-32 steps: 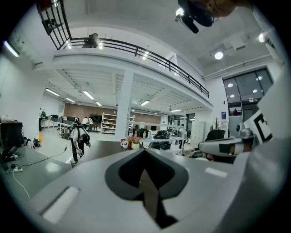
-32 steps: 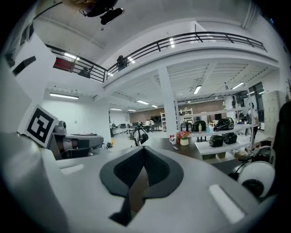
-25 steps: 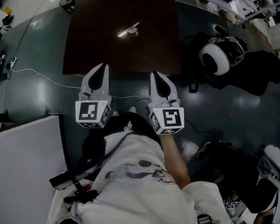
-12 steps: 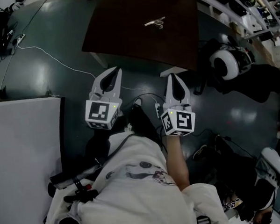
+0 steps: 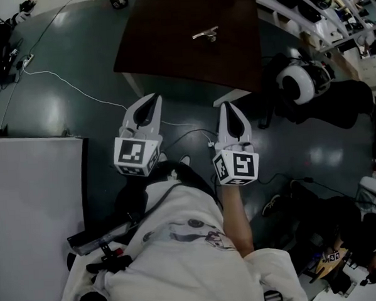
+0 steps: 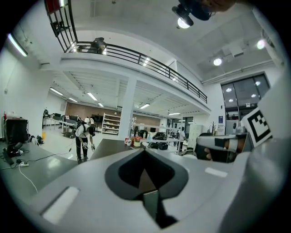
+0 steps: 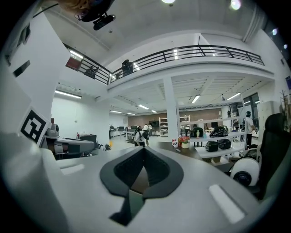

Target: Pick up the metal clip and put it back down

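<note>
I hold left gripper and right gripper pressed together (2 empty claws), because the thin silver metal clip lies well ahead.

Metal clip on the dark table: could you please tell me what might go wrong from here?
1. Both the left tool and the right tool are shut and short of the table. Unless one opens first, it would likely just shove the metal clip.
2. A white cable crosses the floor in front of the table, so a foot could snag it while stepping closer.
</note>
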`<state>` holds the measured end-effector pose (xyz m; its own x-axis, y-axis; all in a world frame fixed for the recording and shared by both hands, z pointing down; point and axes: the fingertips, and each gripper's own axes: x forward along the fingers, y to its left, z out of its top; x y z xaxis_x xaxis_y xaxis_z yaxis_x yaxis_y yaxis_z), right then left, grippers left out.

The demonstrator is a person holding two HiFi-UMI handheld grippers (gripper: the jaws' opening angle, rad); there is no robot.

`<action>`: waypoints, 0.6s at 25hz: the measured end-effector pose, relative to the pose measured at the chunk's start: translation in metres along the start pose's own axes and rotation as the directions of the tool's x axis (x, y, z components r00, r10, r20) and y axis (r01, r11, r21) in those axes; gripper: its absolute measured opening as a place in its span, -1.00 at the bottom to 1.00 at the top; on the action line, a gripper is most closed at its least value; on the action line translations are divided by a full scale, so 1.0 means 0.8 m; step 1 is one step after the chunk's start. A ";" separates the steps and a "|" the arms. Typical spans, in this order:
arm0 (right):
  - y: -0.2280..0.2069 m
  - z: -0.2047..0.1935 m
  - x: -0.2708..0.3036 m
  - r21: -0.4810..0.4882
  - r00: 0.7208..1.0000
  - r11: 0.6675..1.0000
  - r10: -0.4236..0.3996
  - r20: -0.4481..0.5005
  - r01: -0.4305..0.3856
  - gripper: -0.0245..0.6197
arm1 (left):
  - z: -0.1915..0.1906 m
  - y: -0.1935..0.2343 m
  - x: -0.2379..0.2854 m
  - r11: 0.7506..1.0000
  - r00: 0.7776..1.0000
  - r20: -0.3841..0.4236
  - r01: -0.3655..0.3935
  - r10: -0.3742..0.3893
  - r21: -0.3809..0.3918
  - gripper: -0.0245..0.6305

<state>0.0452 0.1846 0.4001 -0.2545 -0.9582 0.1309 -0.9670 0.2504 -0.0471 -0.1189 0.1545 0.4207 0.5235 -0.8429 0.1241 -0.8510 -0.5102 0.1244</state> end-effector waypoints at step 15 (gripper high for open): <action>-0.032 0.033 -0.006 -0.021 0.997 0.999 -0.038 0.064 0.039 -0.93 | 0.032 -0.025 0.026 0.998 0.999 0.035 0.019 -0.021 0.055 -0.93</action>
<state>0.0718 0.1791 0.3745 -0.2165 -0.9738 0.0690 -0.9763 0.2155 -0.0212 -0.0919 0.1430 0.3956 0.5395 -0.8375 0.0872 -0.8419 -0.5348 0.0724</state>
